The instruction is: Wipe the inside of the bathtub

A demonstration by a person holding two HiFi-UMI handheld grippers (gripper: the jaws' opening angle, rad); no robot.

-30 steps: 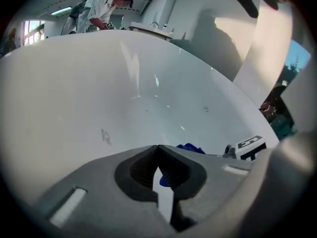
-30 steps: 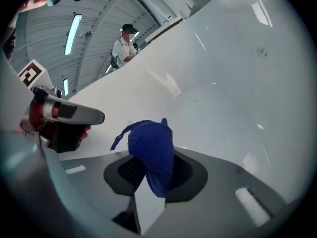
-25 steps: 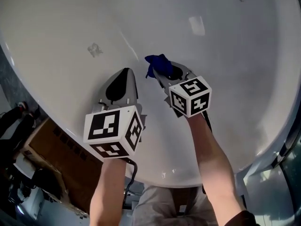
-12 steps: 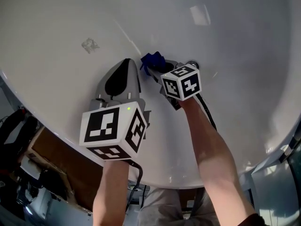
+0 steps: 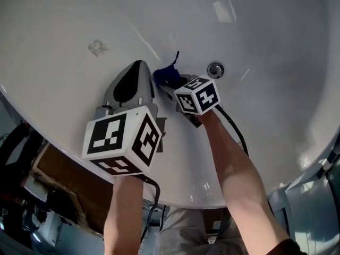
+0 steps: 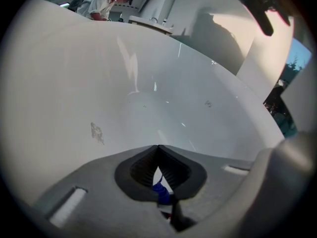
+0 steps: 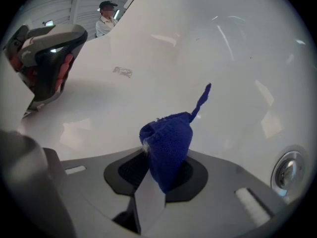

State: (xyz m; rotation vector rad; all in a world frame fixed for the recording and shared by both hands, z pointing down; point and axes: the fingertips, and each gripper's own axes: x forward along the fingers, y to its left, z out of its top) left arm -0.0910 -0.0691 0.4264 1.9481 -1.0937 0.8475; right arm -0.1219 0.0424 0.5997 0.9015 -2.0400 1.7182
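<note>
Fingers (image 7: 197, 176) of your right gripper (image 7: 166, 172) clamp the blue cloth (image 7: 168, 138) for rubbing the bathtub (image 7: 148, 58), centre frame; left gripper (image 6: 158, 152) closed, idle.

Right tool (image 7: 157, 175) clamps blue cloth (image 7: 167, 144), bathtub (image 7: 163, 58).

We look down into a white, glossy bathtub (image 5: 265, 47); its curved inner wall fills the head view. A round metal drain (image 5: 215, 69) is set into its floor. Well to the drain's left, a small grey smudge (image 5: 96, 47) marks the enamel. A blue cloth (image 5: 166, 76) sits between the two, nearer the drain; we cannot tell whether it touches the surface.
</note>
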